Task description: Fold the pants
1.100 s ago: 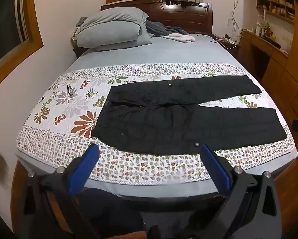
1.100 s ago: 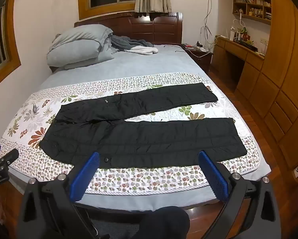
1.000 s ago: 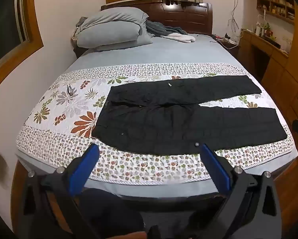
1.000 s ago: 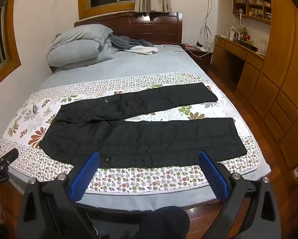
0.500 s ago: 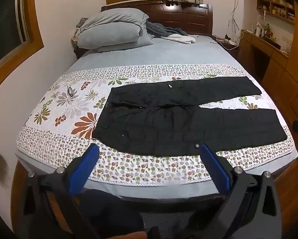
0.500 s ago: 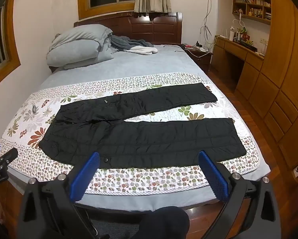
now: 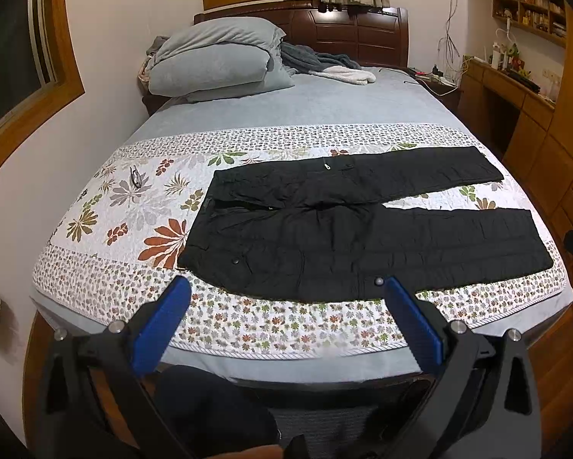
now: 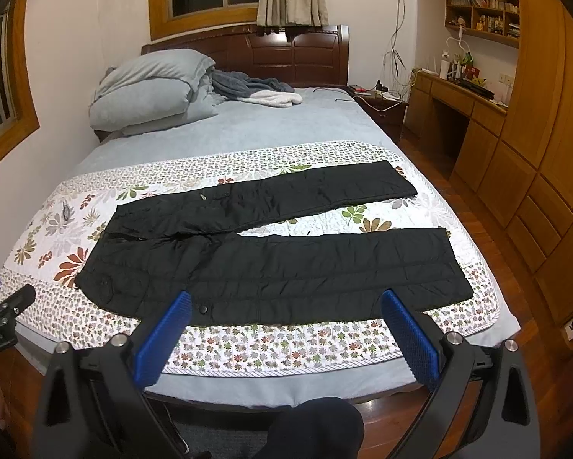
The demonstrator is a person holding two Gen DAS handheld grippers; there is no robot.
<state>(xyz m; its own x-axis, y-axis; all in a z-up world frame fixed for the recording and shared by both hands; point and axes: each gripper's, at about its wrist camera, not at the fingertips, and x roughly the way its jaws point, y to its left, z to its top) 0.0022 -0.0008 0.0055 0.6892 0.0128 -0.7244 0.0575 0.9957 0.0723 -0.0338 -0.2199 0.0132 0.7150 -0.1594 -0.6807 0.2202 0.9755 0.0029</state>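
Observation:
Black pants (image 7: 343, 229) lie flat on the floral bedspread, waist to the left, both legs spread to the right in a V. They also show in the right wrist view (image 8: 271, 264). My left gripper (image 7: 286, 290) is open and empty, held in front of the bed's near edge below the waist end. My right gripper (image 8: 286, 302) is open and empty, also in front of the near edge, facing the near leg. Neither touches the pants.
The floral bedspread (image 7: 133, 206) covers the near half of the bed. Grey pillows (image 7: 217, 61) and a blanket (image 8: 263, 91) lie by the headboard. Wooden desk and cabinets (image 8: 516, 160) stand to the right. A small dark object (image 7: 135, 178) lies on the bedspread left of the pants.
Both views have shifted only slightly; the pants and both open grippers stand as before.

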